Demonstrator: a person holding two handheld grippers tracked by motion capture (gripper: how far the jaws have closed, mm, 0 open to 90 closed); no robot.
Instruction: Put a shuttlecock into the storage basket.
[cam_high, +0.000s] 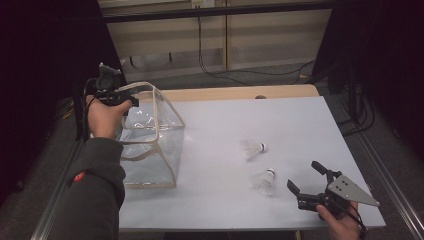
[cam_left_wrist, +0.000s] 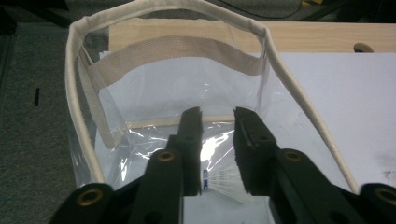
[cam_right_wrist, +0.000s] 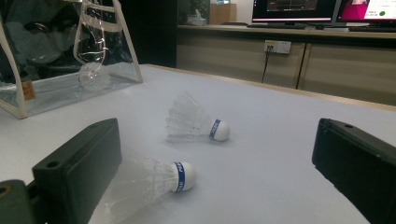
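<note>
Clear bag (cam_high: 150, 135) stands open at the table's (cam_high: 225, 120) left; left gripper (cam_left_wrist: 217, 116) over its mouth, jaws slightly parted, one shuttlecock (cam_left_wrist: 223, 179) loose beneath. Right gripper (cam_high: 306, 176), jaws wide and empty, flanks the near shuttle (cam_right_wrist: 154, 179); the far one (cam_right_wrist: 196, 123) lies beyond. A clumsy squeeze could crush feathers or flick it away.

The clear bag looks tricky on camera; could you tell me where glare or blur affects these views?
High view: dim, dark edges, faint glints on the clear bag. Left gripper view: bright glare on the plastic between the tongs. Right gripper view: near shuttlecock feathers soft, monitors blown out.
</note>
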